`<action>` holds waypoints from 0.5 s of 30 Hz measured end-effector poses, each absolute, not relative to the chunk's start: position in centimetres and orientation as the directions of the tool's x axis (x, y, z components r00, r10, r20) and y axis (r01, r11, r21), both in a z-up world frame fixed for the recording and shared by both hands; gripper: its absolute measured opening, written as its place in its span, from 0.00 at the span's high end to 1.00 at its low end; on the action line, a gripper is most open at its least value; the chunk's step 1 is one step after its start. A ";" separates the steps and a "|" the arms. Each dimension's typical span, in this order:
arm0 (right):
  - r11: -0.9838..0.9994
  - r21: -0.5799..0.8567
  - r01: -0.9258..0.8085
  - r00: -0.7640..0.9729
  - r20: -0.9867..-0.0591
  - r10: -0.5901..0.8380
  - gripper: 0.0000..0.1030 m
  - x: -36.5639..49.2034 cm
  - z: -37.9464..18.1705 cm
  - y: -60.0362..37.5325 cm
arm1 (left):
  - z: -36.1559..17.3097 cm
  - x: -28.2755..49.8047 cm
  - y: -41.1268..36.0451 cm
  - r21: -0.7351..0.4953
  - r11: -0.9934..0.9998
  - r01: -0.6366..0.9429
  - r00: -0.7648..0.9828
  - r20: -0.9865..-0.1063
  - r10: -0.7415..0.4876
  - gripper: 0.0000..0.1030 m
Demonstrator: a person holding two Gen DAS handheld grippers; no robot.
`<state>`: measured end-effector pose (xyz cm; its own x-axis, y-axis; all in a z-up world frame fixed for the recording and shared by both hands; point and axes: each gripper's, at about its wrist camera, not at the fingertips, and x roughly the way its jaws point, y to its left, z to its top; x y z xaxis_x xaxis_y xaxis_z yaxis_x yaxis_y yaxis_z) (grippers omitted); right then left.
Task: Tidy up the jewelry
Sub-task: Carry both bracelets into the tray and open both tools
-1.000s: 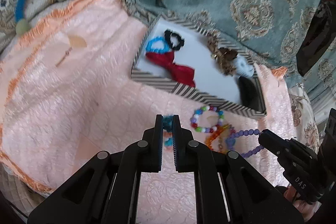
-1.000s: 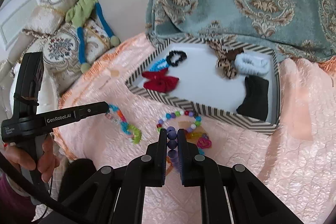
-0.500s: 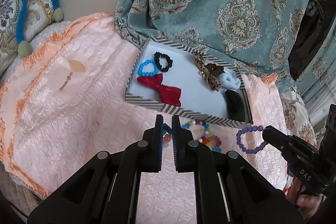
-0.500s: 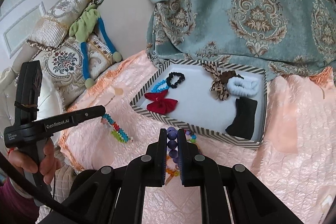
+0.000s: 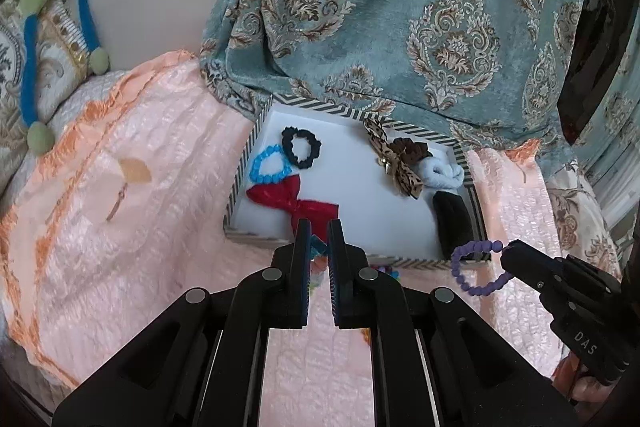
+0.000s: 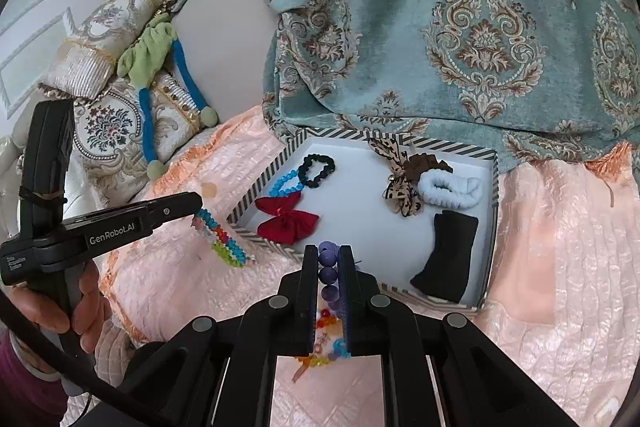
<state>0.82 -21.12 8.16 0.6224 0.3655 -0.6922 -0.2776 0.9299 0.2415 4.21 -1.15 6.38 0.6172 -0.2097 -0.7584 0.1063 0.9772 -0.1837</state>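
My left gripper point(image 5: 318, 247) is shut on a multicolour bead bracelet point(image 6: 222, 241), which dangles from its tip point(image 6: 196, 205) above the pink bedspread, left of the tray. My right gripper point(image 6: 328, 259) is shut on a purple bead bracelet point(image 5: 476, 267) and hangs by the tray's near right corner point(image 5: 506, 253). The striped-rim tray point(image 6: 494, 227) lies just beyond both grippers. It holds a black scrunchie point(image 5: 301, 147), a blue bead bracelet point(image 5: 269, 165), a red bow point(image 5: 296, 205), a leopard bow point(image 5: 400, 163), a white scrunchie point(image 5: 442, 175) and a black cloth point(image 5: 452, 223).
More coloured beads point(image 6: 324, 327) lie on the pink bedspread point(image 5: 120, 247) under my right fingers. A teal patterned blanket point(image 5: 400, 27) is heaped behind the tray. Cushions and a green and blue toy point(image 6: 160, 67) sit at the far left. A hand point(image 6: 60, 311) grips the left handle.
Both grippers have risen, lifting the multicolour and the purple bracelet off the bedspread. The tray now sits closer under the fingertips in both views.
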 end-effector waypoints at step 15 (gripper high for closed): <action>0.927 0.250 -0.279 0.583 -0.723 0.370 0.92 6.4 5.6 -19.9 | 6.0 11.2 -3.6 -0.120 0.985 0.122 0.612 -0.772 -0.170 0.93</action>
